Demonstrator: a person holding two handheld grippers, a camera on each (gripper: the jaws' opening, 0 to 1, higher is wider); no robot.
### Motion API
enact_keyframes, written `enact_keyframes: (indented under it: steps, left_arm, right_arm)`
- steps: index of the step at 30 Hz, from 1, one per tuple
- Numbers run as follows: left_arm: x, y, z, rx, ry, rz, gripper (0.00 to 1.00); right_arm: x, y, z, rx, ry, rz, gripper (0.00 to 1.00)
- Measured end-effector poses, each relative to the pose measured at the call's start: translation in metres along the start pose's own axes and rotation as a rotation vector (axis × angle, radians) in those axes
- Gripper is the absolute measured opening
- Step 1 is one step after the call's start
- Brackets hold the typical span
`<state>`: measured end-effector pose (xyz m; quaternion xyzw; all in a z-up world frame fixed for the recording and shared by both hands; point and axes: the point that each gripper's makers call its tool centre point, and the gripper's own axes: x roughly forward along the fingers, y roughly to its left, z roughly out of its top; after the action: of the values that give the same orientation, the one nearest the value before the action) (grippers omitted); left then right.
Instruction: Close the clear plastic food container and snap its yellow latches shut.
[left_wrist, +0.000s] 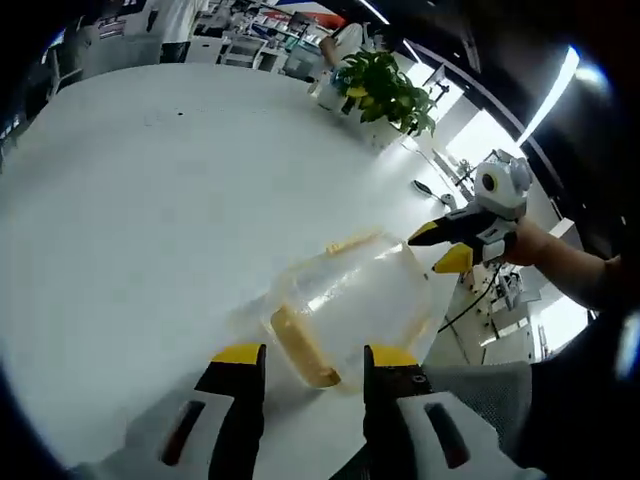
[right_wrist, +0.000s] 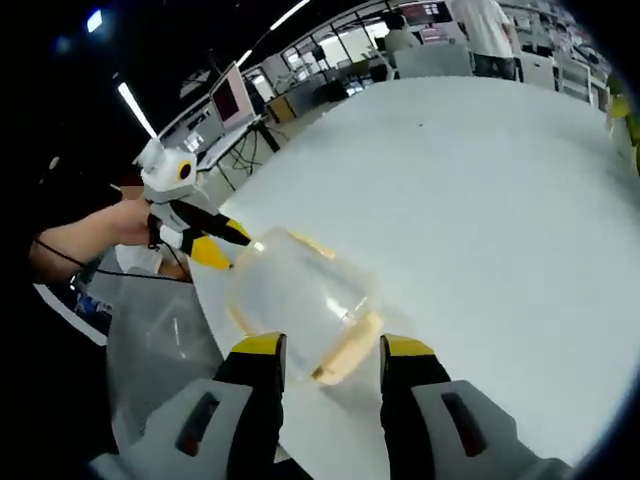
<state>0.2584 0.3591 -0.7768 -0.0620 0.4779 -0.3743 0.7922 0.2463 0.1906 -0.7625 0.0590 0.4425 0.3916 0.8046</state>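
White table (left_wrist: 150, 220), container (left_wrist: 350, 305) near its edge

Container (left_wrist: 350, 305) blurred; its yellow latches' (left_wrist: 300, 350) state perhaps unreadable.

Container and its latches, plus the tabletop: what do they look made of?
Container: looks like clear, slightly cloudy plastic; the table shows through its walls. Yellow latch: opaque yellow, probably plastic; finish too blurred to judge. Table: smooth white top, matte to low sheen, likely laminate, though the pictures leave that open.
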Motion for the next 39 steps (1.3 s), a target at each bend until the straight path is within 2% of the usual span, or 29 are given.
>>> enact_keyframes:
  steps: [8,12,13,16,19,24,33,36,38,39]
  left_arm:
    - [0.003,0.003,-0.006,-0.009,-0.008,0.035,0.28]
    - [0.004,0.001,-0.005,-0.028,-0.026,0.03,0.23]
    - [0.005,-0.002,-0.005,-0.022,-0.03,0.021,0.21]
    - [0.006,-0.005,-0.004,-0.006,-0.041,0.021,0.19]
    - [0.006,-0.004,-0.004,-0.029,-0.049,0.027,0.19]
    - [0.007,-0.005,-0.005,-0.079,-0.057,0.029,0.18]
    - [0.007,-0.005,-0.006,-0.089,-0.067,0.04,0.17]
    - [0.007,-0.006,-0.006,-0.084,-0.07,0.046,0.16]
    - [0.007,-0.008,-0.006,-0.096,-0.064,0.051,0.14]
    - [0.008,-0.01,-0.004,-0.081,-0.061,0.05,0.14]
  right_arm:
    - [0.008,0.006,-0.009,0.022,0.013,0.007,0.33]
    - [0.01,0.002,-0.022,-0.022,0.078,-0.027,0.25]
    - [0.011,0.005,-0.02,-0.004,0.061,-0.012,0.25]
    - [0.01,0.003,-0.021,0.017,0.062,-0.011,0.25]
    - [0.011,0.003,-0.021,0.028,0.058,-0.007,0.25]
    - [0.012,0.003,-0.02,-0.009,0.066,-0.008,0.24]
    - [0.013,0.004,-0.02,-0.033,0.079,-0.003,0.23]
    - [0.014,0.005,-0.019,-0.065,0.107,0.014,0.22]
    - [0.016,0.004,-0.018,-0.048,0.109,0.019,0.22]
    - [0.016,0.012,-0.022,-0.045,0.132,0.062,0.2]
